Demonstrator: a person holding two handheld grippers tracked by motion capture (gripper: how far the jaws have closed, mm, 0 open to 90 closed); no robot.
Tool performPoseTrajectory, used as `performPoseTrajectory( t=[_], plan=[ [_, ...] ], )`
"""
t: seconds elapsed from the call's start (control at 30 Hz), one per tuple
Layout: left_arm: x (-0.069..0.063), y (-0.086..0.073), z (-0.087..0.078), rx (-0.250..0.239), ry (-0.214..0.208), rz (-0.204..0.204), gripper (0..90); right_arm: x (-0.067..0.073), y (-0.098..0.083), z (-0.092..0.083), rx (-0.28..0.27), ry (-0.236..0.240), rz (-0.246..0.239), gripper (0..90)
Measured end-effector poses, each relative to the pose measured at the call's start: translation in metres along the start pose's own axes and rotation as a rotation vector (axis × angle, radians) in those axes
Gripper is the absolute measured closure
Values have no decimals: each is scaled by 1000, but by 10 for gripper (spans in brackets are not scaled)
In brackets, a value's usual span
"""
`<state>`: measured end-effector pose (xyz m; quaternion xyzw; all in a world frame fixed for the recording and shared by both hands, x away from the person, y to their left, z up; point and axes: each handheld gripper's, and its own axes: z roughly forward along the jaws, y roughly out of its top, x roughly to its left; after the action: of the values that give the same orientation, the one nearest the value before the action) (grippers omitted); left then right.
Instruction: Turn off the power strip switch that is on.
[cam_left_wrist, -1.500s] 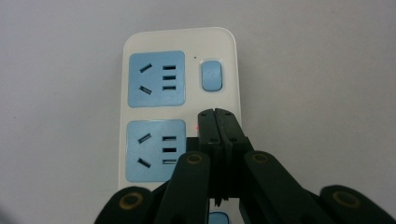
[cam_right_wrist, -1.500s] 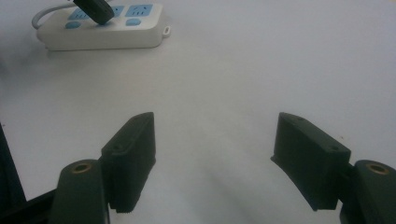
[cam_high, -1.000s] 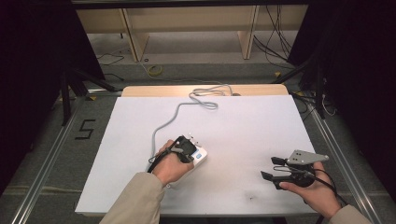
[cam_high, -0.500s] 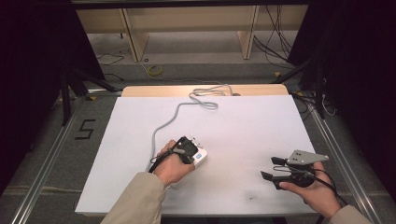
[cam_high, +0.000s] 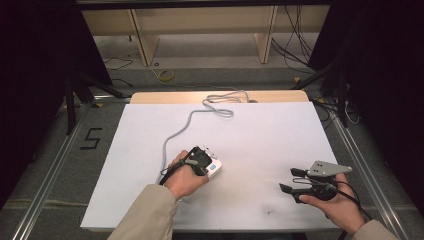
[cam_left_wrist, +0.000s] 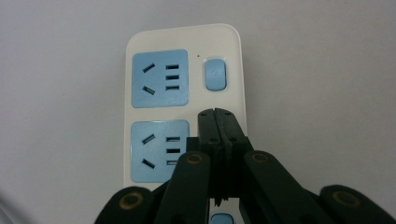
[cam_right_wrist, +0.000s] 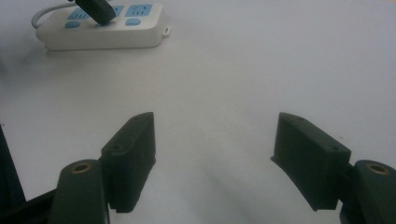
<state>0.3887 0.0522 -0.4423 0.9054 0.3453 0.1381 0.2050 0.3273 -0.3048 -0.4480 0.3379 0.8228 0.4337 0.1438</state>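
A white power strip (cam_left_wrist: 184, 46) with blue sockets and blue switches (cam_left_wrist: 216, 73) lies on the white table (cam_high: 260, 130). My left gripper (cam_left_wrist: 217, 114) is shut with nothing between its jaws. Its tips point down at the strip's right side, beside the lower socket and just below one switch; whether they touch it I cannot tell. From above, the left gripper (cam_high: 202, 160) covers most of the strip (cam_high: 216, 169). My right gripper (cam_high: 286, 180) hovers open and empty near the table's front right, aimed toward the strip (cam_right_wrist: 100, 30). Its jaws (cam_right_wrist: 215, 140) stand wide apart.
The strip's grey cable (cam_high: 185, 125) runs back across the table and coils at the far edge. Wooden shelving (cam_high: 200, 30) and loose cables stand on the floor beyond. Metal rails (cam_high: 45, 180) border the table on both sides.
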Motion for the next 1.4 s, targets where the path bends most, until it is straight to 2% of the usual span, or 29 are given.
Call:
performPoseTrajectory(
  t=[0.2, 0.3, 1.4],
  plan=[
    [0, 0, -1, 8, 6, 12, 900, 0, 0, 0, 2, 1, 1, 299],
    [0, 0, 0, -2, 0, -1, 900, 0, 0, 0, 3, 1, 2, 299],
    [1, 0, -1, -2, -2, 3, 900, -1, 0, -1, -5, -2, 1, 299]
  ],
)
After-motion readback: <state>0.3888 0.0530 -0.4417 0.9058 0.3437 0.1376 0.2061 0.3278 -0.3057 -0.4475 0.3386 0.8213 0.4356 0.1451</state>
